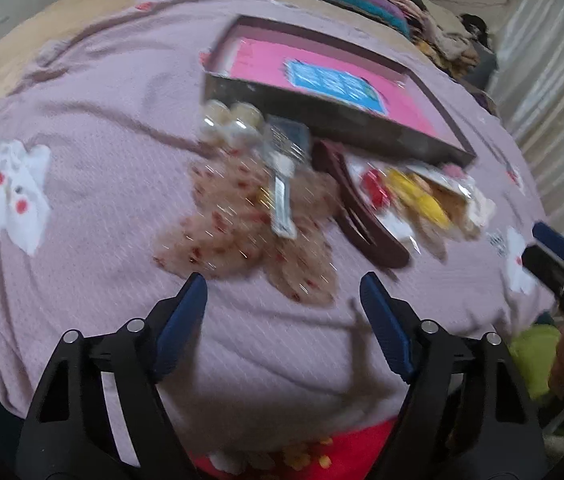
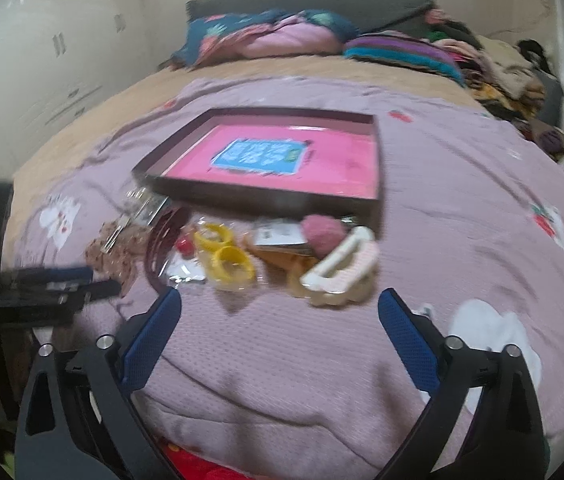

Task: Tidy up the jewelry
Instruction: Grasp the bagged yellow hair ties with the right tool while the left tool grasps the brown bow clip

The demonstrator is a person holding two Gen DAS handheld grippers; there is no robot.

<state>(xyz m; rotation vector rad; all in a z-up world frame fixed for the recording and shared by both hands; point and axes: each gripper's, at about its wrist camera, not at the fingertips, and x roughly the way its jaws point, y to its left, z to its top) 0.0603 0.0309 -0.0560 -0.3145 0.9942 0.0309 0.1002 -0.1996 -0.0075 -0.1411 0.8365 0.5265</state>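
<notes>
A row of accessories lies on the mauve bedspread in front of a dark tray (image 1: 322,120) (image 2: 257,196) with a pink bottom. In the left wrist view I see a beige dotted scrunchie (image 1: 241,224), a carded hair clip (image 1: 282,184), pearl pieces (image 1: 229,120), a maroon claw clip (image 1: 366,216) and yellow bangles (image 1: 418,196). The right wrist view shows the yellow bangles (image 2: 227,258), a pink scrunchie (image 2: 322,232) and a white claw clip (image 2: 342,272). My left gripper (image 1: 284,280) hovers open just short of the beige scrunchie. My right gripper (image 2: 279,296) is open before the white clip, holding nothing.
The bedspread (image 2: 462,200) covers a bed with pillows (image 2: 265,36) and folded clothes (image 2: 494,68) at its head. White wardrobes (image 2: 41,64) stand at the left. Red fabric (image 1: 354,452) lies at the near edge. Each gripper shows at the edge of the other's view.
</notes>
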